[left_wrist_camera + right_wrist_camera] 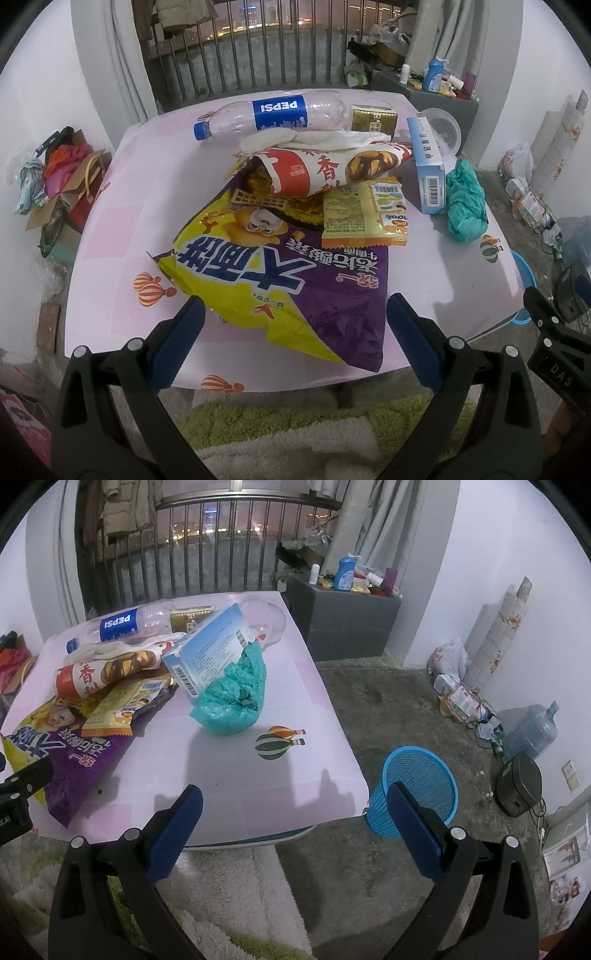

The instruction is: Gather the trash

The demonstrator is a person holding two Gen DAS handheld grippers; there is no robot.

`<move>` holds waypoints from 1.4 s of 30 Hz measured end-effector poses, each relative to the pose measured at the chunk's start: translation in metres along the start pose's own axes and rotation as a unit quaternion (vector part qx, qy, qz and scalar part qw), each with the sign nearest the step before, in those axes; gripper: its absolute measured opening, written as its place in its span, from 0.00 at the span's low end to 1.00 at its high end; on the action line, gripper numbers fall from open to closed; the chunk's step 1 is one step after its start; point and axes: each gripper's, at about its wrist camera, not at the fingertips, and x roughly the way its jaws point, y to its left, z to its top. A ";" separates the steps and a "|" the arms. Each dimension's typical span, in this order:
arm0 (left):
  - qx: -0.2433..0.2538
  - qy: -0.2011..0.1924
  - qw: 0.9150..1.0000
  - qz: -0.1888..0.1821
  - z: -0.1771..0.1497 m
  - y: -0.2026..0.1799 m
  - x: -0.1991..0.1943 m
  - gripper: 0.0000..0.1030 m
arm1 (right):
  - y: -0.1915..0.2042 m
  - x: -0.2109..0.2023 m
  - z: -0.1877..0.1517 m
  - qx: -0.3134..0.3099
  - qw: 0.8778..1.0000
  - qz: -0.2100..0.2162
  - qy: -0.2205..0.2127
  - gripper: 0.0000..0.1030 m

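Pink table, crinkled purple-yellow snack bag, left gripper agape

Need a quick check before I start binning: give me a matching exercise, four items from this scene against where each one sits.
Items:
1. Pepsi bottle
2. teal plastic bag
3. blue mesh bin
4. purple-yellow snack bag

Places:
A. on the floor beside the table's corner
B. nearest the left gripper, at the near table edge
C. lying on its side at the far edge of the table
D. against the blue-white box

Pairs: 1-C, 2-D, 3-A, 4-B
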 end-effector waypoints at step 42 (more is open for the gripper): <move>0.022 -0.113 0.972 -0.205 0.087 0.020 0.006 0.91 | 0.010 0.061 0.063 0.070 0.989 0.125 -0.031 0.82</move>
